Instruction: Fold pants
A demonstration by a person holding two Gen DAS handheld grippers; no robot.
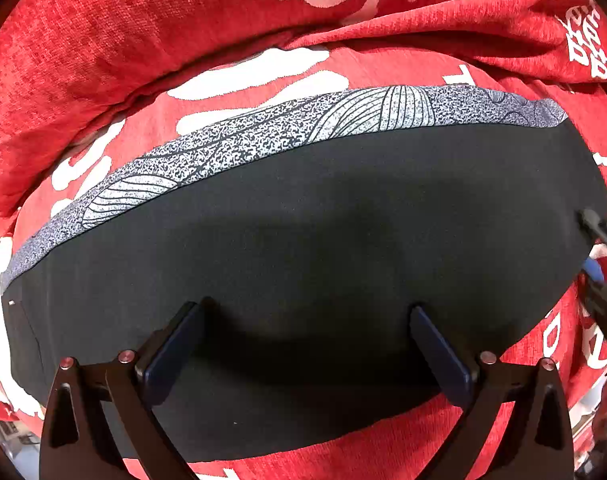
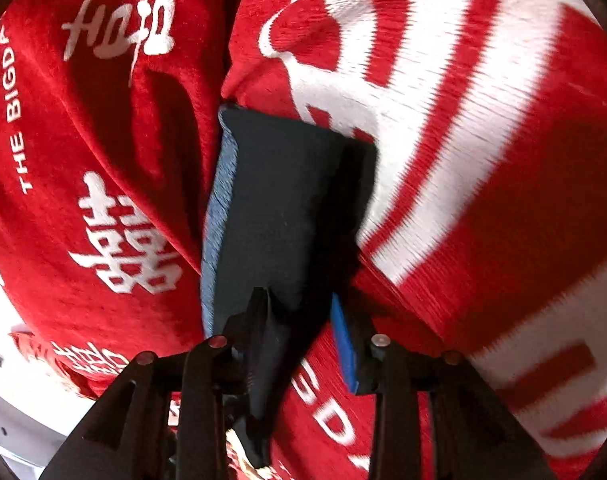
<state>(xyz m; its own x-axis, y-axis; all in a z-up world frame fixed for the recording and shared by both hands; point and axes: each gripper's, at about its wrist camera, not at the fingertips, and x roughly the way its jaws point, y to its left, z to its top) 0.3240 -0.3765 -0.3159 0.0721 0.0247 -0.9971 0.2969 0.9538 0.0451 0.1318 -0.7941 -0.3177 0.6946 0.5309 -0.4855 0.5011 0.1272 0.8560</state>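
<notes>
Bright, even light; strong fisheye curvature; motion blur in right-wrist view.

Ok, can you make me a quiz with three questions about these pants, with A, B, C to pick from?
1. Where do the dark pants lie?
A. In a basket
B. On a red blanket with white writing
C. On a wooden floor

2. What colour is the patterned band along the pants' edge?
A. Grey and white
B. Yellow
C. Green

3. How are the jaws of the left hand-held gripper?
A. Shut on a sock
B. Shut on the blanket
C. Open wide over the pants

Answers:
1 B: red cloth with white letters shows all around the pants.
2 A: the band is speckled grey with white, lined shapes.
3 C: its two fingers stand far apart, with flat dark cloth showing between them.
</notes>
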